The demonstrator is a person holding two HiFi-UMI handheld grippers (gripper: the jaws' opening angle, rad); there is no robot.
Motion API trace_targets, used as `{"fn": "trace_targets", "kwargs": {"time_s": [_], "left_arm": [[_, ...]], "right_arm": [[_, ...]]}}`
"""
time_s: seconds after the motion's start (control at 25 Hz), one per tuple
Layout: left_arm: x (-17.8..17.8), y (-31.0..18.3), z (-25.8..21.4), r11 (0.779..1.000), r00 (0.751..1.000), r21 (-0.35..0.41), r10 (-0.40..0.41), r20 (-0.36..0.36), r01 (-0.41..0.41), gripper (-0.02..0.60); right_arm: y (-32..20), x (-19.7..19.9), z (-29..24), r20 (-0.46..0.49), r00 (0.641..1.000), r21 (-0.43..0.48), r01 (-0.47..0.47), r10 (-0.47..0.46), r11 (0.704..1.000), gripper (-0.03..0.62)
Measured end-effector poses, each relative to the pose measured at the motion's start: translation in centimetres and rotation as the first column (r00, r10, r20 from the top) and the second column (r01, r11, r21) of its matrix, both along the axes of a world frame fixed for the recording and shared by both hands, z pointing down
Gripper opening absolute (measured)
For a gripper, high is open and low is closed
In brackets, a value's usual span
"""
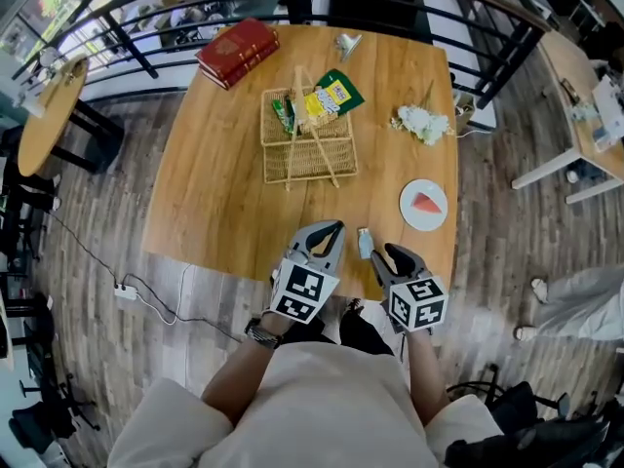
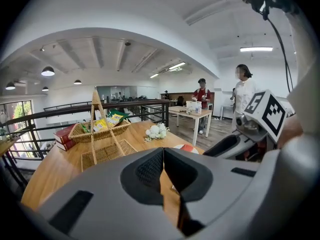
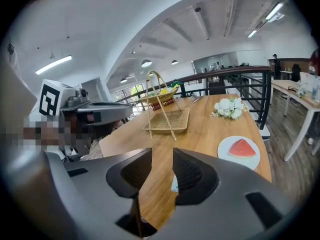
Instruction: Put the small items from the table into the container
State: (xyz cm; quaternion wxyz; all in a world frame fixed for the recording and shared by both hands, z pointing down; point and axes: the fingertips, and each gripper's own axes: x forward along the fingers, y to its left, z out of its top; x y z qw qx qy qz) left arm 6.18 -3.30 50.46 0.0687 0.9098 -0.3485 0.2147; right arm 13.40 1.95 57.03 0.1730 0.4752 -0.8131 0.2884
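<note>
A wicker basket [image 1: 331, 164] with a tall handle stands mid-table, with snack packets [image 1: 327, 97] at its far end. Near the front edge lies a small pale-blue item [image 1: 365, 244], between my two grippers. My left gripper [image 1: 331, 230] is just left of it with its jaws shut and nothing in them; in the left gripper view [image 2: 163, 156] they meet edge to edge. My right gripper [image 1: 393, 253] hovers just right of the item. Its jaws [image 3: 161, 159] stand open and empty, the item [image 3: 173, 184] peeking out beside the right jaw.
On the table's right side are a white plate with a watermelon slice [image 1: 424, 205] and white flowers [image 1: 421, 123]. A red book [image 1: 237, 50] and a small metallic thing [image 1: 348, 42] lie at the far edge. A black railing [image 1: 146, 8] runs behind. People [image 2: 243, 91] stand by another table.
</note>
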Motion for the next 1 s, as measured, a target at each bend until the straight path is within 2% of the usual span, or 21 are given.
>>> {"fn": "trace_targets", "kwargs": {"time_s": [0.48,0.8,1.0], "left_arm": [[-1.0,-0.1,7.0,0.989,0.994,-0.133,-0.051,0.095,0.064,0.008],[-1.9,-0.7,9.2,0.982,0.989,-0.173,-0.058,0.134,0.081,0.008],[-2.2,-0.6,10.0,0.977,0.988,-0.195,-0.058,0.142,0.085,0.008]], "right_arm": [[-0.7,0.0,8.8,-0.062,0.998,-0.165,-0.019,0.009,0.986,0.146],[-0.9,0.0,13.0,-0.173,0.984,-0.217,0.003,-0.041,0.976,0.161],[-1.1,-0.1,14.1,-0.180,0.982,-0.230,0.011,-0.054,0.973,0.166]]}}
